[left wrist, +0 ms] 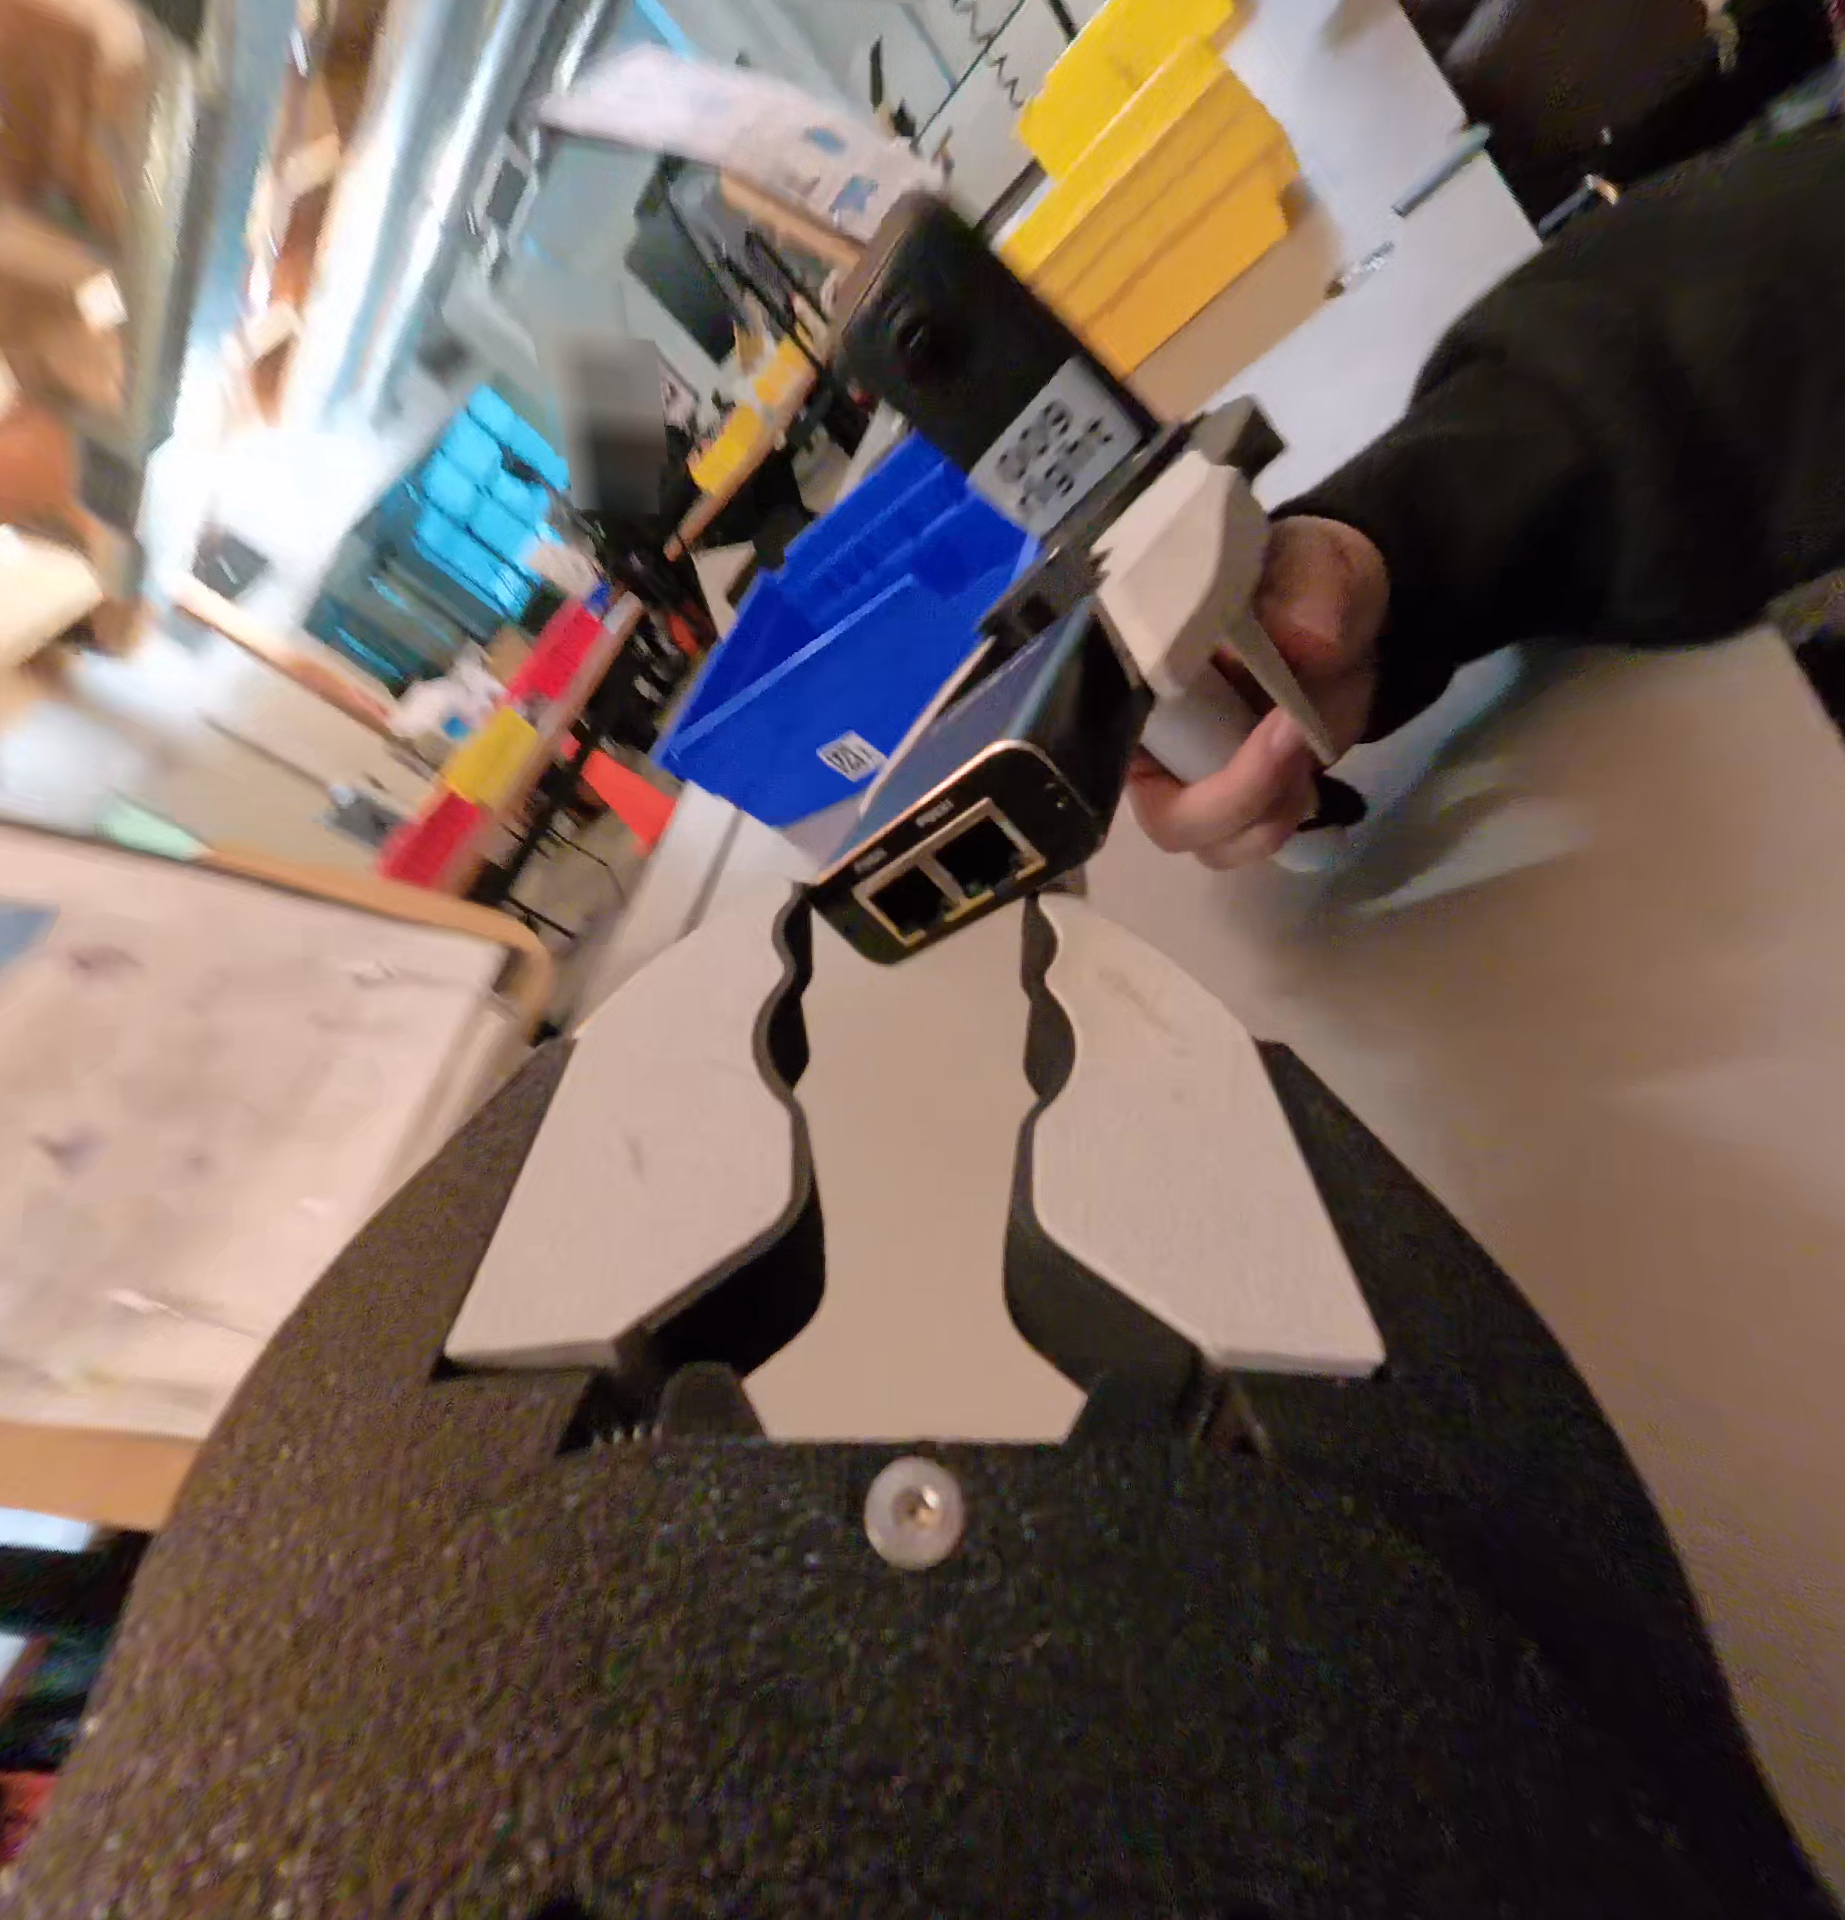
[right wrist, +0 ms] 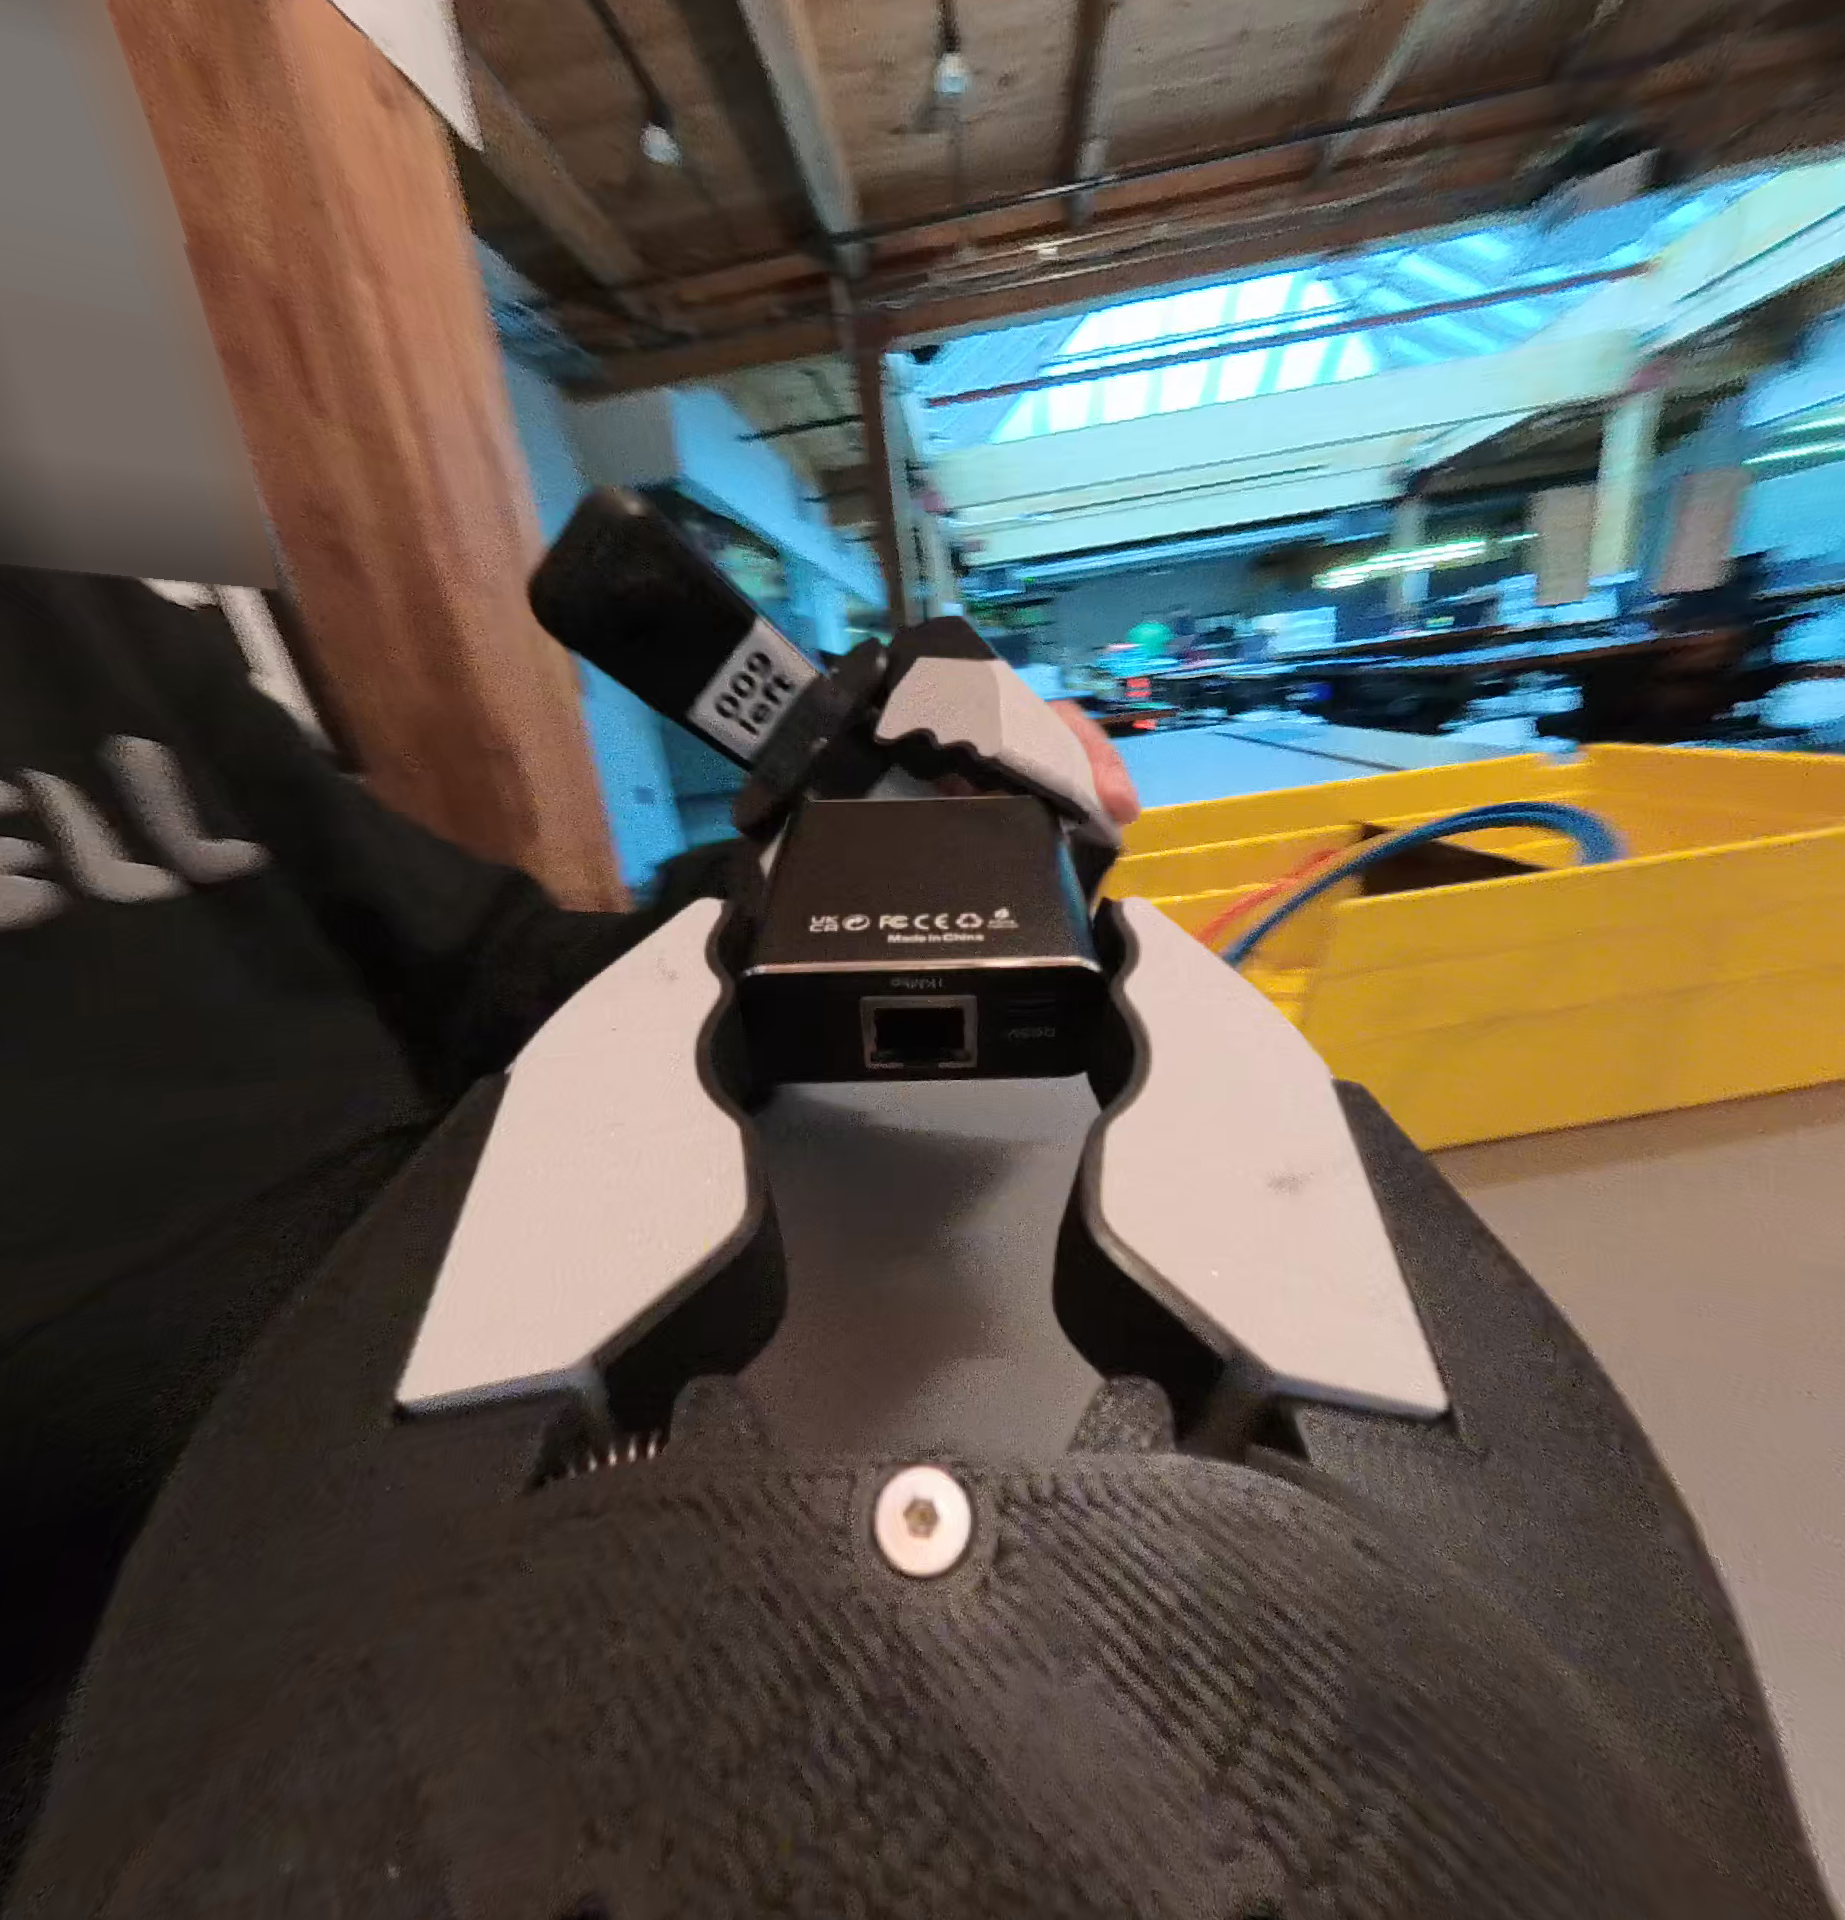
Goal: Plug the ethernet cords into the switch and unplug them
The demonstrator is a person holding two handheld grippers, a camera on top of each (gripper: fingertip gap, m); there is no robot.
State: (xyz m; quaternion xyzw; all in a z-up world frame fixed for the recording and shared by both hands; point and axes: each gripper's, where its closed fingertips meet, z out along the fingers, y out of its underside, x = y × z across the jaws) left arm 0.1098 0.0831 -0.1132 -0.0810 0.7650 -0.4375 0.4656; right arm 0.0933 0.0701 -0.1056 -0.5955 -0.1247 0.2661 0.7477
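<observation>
A small black switch (left wrist: 949,883) is held up above the table. Its two-port end faces my left gripper (left wrist: 913,914), whose jaws stand apart with the tips at that end's corners. My right gripper (right wrist: 920,912) is shut on the switch (right wrist: 918,894) at its single-port end, one finger against each side. All three ports are empty. A finger (right wrist: 991,727) of the left gripper shows at the switch's far end. Blue (right wrist: 1520,821) and orange (right wrist: 1282,883) cords lie in a yellow bin (right wrist: 1520,956).
A hand (left wrist: 1302,665) in a black sleeve holds the right gripper's grey handle (left wrist: 1188,582). A blue bin (left wrist: 835,665) and yellow bins (left wrist: 1146,187) stand behind the switch on the pale table (left wrist: 1417,1091). A wooden post (right wrist: 357,416) rises at left.
</observation>
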